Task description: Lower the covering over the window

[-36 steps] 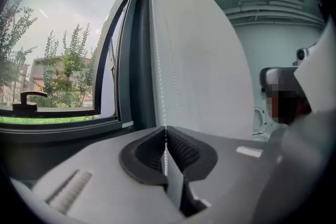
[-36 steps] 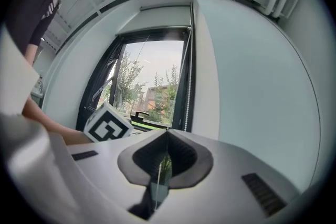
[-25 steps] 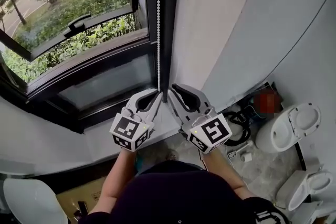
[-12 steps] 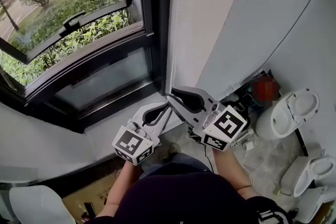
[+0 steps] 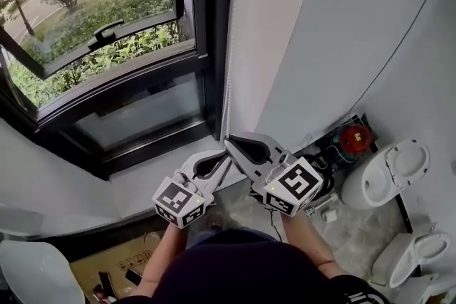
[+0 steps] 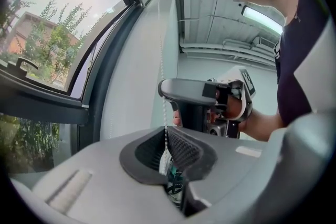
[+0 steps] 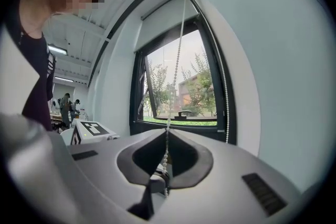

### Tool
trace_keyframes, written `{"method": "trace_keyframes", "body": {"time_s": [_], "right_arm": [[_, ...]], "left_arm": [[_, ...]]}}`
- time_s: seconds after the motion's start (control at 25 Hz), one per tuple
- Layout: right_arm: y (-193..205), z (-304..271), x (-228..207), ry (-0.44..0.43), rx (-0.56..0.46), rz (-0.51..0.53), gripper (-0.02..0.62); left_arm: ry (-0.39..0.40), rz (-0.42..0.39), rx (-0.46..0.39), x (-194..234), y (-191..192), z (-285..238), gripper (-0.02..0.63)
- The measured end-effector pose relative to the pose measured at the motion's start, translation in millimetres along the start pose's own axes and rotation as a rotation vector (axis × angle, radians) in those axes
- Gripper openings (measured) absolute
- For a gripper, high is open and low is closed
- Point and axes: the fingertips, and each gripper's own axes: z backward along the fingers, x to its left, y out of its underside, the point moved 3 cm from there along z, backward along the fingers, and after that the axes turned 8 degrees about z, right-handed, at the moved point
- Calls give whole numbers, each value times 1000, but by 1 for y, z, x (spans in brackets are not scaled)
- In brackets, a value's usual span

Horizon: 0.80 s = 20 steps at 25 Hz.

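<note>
The window [image 5: 206, 25] has a black frame set in a pale grey wall [image 5: 342, 32]. One lower pane is tilted outward on its handle, with shrubs, trees and a path outside. The covering, a white roller blind [image 7: 160, 21], sits high at the top of the window in the right gripper view, so nearly all the glass is bare. Its bead chain [image 7: 178, 55] hangs down the right edge of the frame, with a second strand [image 7: 226, 92] close against the wall. Both tools meet on the first strand in front of the light sill [image 5: 164, 174], near its right end. The right hand-held gripper [image 5: 231, 146] has its jaws pressed together on the chain. The left hand-held gripper [image 5: 222, 161] pinches the same strand just below it. The left gripper view shows the beads running from the right tool's tips straight down into the left one's closed pads [image 6: 178, 147]. The right gripper view shows beads trapped in the slit between its own jaws. Both tools point about level toward the window edge. Below the sill lies a mottled stone floor [image 5: 356, 231] — on it, by the right-hand wall, stand two white toilets [image 5: 388, 171] [image 5: 417, 253] with open lids. A small red object [image 5: 353, 139] with dark cables sits at the foot of the wall. A cardboard box [image 5: 121, 263] lies at the lower left, beside another white rounded fixture [image 5: 35, 274].
</note>
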Motion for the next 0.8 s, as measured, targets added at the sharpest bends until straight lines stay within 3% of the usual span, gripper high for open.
{"method": "trace_keyframes", "body": {"time_s": [0.12,0.2,0.36,0.56,0.8], "right_arm": [[1,6,-5,-28,-7,-14,18],[2,11,-6,-47,-7,-1,18],[18,21,-5,-76,30,14,18],[50,28,2,-99,91,-10,18],[81,26,13,-96,153,-34,18]], "left_arm": [[-21,48,-45,-2,2,-4,21],[-44,37,-56,-7,4,-8,21],[-98,9,1,-15,21,-18,21],[-125,88,57,-16,55,-13,21],[-123,117,101,-10,88,-6,23]]}}
